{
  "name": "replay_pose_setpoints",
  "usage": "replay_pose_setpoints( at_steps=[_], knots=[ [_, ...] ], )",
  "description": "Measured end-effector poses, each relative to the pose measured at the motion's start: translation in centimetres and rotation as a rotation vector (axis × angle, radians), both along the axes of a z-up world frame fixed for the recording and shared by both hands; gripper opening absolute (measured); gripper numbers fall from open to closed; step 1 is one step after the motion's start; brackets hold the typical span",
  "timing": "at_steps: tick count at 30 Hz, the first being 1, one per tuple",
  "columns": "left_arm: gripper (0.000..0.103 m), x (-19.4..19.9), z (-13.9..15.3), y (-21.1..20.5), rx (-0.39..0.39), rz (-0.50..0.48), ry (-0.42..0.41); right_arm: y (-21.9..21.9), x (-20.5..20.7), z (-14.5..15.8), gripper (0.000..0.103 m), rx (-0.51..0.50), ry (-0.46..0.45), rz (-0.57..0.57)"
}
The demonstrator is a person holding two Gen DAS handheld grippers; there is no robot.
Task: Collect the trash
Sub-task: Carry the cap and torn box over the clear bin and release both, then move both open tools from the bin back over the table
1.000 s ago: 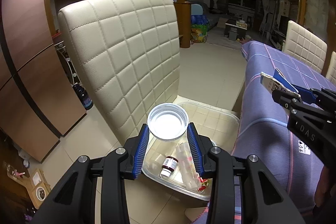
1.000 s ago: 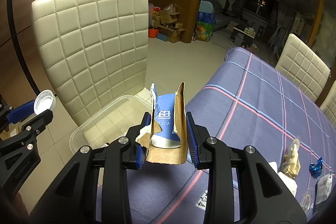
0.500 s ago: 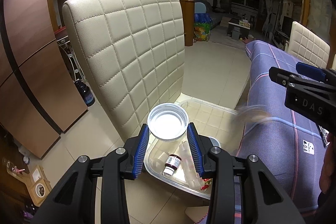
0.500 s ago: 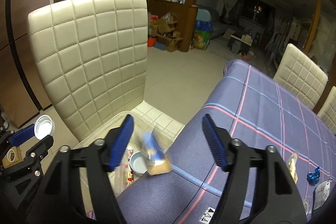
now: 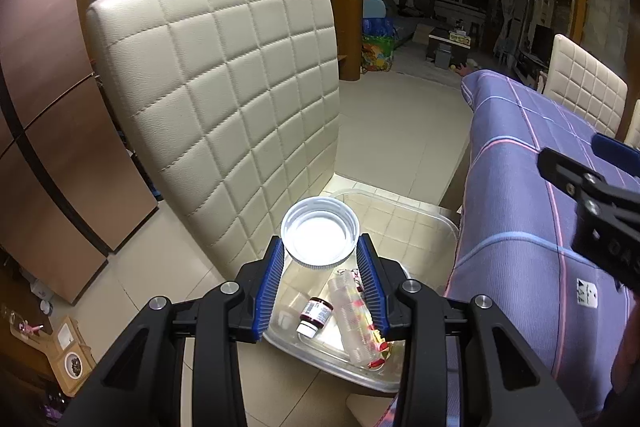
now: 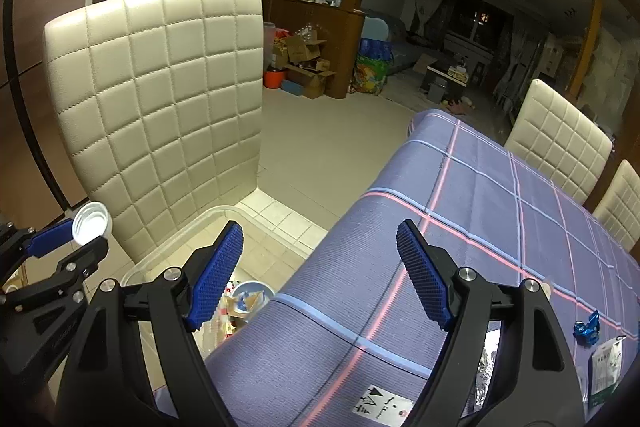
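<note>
1. My right tool has just been spreading its jaws; nothing sits between them, above the table edge.
2. My left tool pinches a white jar lid over the clear plastic bin.
3. The torn blue carton lies inside that bin on the chair.
</note>
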State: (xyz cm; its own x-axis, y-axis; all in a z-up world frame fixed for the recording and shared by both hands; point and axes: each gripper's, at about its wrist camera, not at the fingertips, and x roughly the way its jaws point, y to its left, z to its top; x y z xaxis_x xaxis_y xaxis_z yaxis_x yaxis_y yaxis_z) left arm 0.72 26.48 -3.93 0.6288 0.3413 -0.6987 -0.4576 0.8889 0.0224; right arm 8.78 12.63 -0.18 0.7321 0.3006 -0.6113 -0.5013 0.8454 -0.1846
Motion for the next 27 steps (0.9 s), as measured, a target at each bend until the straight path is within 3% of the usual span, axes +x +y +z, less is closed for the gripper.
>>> replay_pose_setpoints(
  at_steps=[5,19,20,21,23,27],
  knots=[
    [0.038,1.7,-0.8,0.1,-0.014,0.002,0.02,-0.7,0.4,-0.6,0.079,-0.014,-0.001,-0.01],
    [0.038,5.6,-0.4,-1.0,0.053,-0.017,0.005,-2.0,1.4,-0.8,0.079,-0.009,0.008,-0.032],
    [0.042,5.8,-0.4,-0.9,0.044,-0.015,0.005,-2.0,1.5,-0.8,0.079,-0.008,0.008,-0.033],
    [0.062,6.0,-0.4,-0.8,0.034,-0.013,0.009,-2.0,1.5,-0.8,0.079,-0.008,0.008,-0.033],
    [0.088,6.1,-0.4,-0.6,0.032,0.016,0.006,-2.1,1.5,-0.8,0.079,-0.007,0.007,-0.036],
    [0.089,6.0,-0.3,-0.6,0.032,0.031,-0.001,-2.5,1.8,-0.9,0.079,-0.003,0.009,-0.043]
  ],
)
